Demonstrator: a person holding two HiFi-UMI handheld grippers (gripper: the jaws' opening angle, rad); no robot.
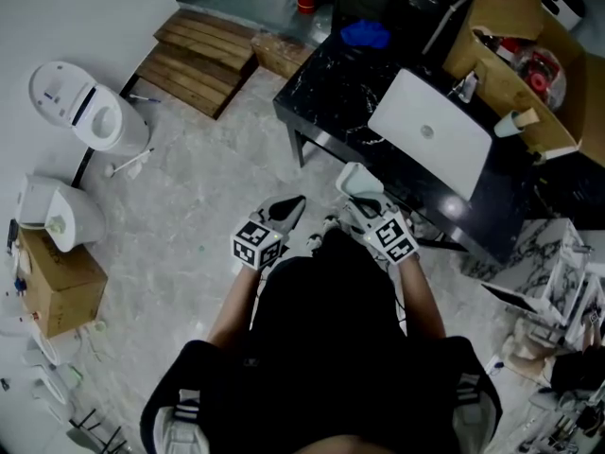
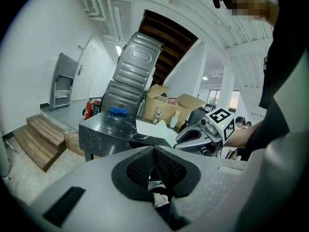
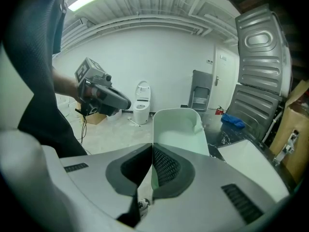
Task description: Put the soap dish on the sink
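Observation:
A pale green soap dish (image 1: 356, 180) is held in the air in front of the person's body, just short of the black marble counter (image 1: 331, 93). My right gripper (image 1: 367, 202) is shut on the edge of the soap dish (image 3: 177, 128). The white rectangular sink (image 1: 431, 142) sits on the counter, beyond the dish and to its right. In the right gripper view the sink (image 3: 247, 167) lies at lower right. My left gripper (image 1: 295, 204) hangs beside the right one, shut (image 2: 154, 151) with nothing between its fingers.
A blue cloth (image 1: 365, 34) lies at the counter's far end. Open cardboard boxes (image 1: 515, 74) stand behind the sink. Wooden steps (image 1: 200, 60) and a white toilet (image 1: 90, 113) are on the floor to the left, with a carton (image 1: 57, 287) nearer.

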